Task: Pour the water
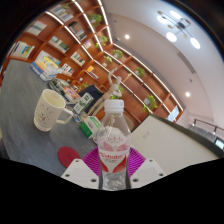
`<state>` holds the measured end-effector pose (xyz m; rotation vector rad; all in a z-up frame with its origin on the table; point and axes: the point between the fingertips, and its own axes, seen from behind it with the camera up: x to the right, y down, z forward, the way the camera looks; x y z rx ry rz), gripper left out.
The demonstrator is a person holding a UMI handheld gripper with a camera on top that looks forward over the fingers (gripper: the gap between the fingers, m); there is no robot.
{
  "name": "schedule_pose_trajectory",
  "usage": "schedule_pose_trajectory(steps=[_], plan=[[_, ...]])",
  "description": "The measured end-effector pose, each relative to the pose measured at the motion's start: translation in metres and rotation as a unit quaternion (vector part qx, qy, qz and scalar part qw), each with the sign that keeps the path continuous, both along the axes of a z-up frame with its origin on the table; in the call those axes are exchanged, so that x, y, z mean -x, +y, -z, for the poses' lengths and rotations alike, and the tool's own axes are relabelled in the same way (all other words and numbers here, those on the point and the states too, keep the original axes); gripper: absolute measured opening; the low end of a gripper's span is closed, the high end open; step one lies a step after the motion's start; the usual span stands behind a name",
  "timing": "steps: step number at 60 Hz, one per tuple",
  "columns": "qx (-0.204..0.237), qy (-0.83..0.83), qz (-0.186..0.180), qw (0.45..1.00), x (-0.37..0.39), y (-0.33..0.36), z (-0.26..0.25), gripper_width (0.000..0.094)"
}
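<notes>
A clear plastic water bottle [113, 148] with a white cap and a red-and-white label stands upright between my fingers. My gripper [113, 163] is shut on it, both magenta pads [91, 161] pressing its sides at label height. The whole view is tilted. Beyond the fingers, off to one side, a cream mug [49, 109] with a handle sits on the grey table [25, 135]. The bottle's base is hidden below the fingers.
A red round coaster [68, 156] lies on the table just beside the fingers. Small boxes and objects [85, 100] are clustered beyond the mug. Wooden bookshelves [60, 40] line the far wall, and a white desk [165, 135] stands on the other side.
</notes>
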<state>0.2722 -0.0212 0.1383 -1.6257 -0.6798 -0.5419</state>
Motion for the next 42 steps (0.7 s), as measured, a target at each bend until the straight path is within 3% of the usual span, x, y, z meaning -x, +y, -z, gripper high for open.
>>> schedule_pose_trajectory(steps=[16, 42], plan=[[-0.052, -0.290, -0.050, 0.954, 0.069, 0.047, -0.031, 0.0332], [-0.159, -0.673, -0.078, 0.718, 0.125, 0.078, -0.056, 0.0334]])
